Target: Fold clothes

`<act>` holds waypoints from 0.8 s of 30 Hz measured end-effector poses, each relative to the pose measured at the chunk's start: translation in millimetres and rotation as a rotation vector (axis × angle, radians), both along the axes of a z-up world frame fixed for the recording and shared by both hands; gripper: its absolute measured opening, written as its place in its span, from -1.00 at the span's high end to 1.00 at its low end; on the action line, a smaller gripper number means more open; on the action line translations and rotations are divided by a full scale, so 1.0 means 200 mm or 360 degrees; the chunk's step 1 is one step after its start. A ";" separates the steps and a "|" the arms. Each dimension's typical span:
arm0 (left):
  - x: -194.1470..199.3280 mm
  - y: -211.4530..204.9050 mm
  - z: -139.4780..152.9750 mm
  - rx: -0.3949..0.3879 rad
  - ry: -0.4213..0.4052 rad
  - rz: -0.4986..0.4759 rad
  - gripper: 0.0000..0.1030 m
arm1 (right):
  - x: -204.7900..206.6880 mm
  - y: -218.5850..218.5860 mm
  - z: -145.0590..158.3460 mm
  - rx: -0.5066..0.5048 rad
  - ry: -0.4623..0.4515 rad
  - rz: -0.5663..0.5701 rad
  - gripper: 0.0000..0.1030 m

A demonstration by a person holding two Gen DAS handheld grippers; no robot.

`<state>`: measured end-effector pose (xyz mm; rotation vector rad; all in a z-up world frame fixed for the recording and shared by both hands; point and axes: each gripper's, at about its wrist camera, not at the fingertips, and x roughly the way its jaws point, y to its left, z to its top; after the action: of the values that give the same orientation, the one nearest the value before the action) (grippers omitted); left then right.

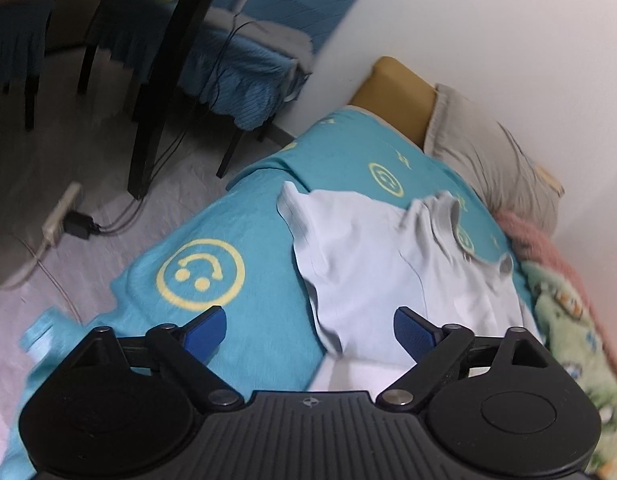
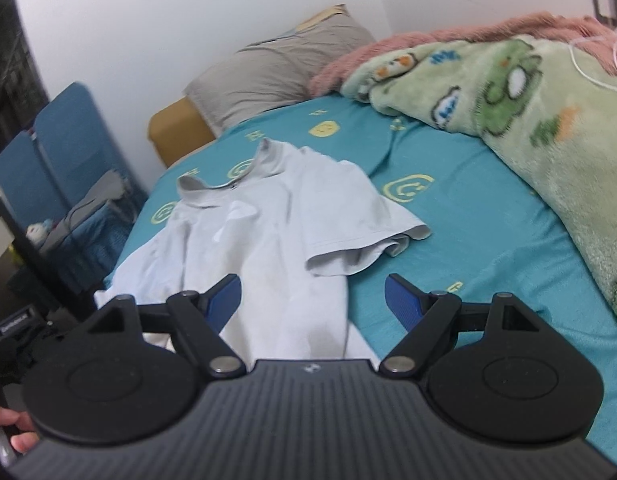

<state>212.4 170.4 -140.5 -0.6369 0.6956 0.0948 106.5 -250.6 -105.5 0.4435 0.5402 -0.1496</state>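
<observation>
Since the white t-shirt (image 2: 276, 216) lies collar-away on the bed (image 2: 488, 240), both wide-open, empty hand-held grippers, left (image 1: 310, 330) and right (image 2: 313, 300), face its near hem, right slightly closer.

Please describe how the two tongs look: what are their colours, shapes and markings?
Both look alike. The left tongs and right tongs each have a black ribbed body with a small round emblem, two round black side discs, black linkage arms with silver pivot pins, and blue textured finger pads. No cables or sleeves show.
</observation>
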 end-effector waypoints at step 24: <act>0.93 -0.27 0.18 0.0960 0.0071 -0.0367 0.94 | 0.26 0.05 -0.19 -0.0065 0.0031 0.0089 -0.56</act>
<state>398.3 115.9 -103.5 0.0241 0.7333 0.0993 158.6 -241.0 -144.4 0.3868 0.5675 -0.1113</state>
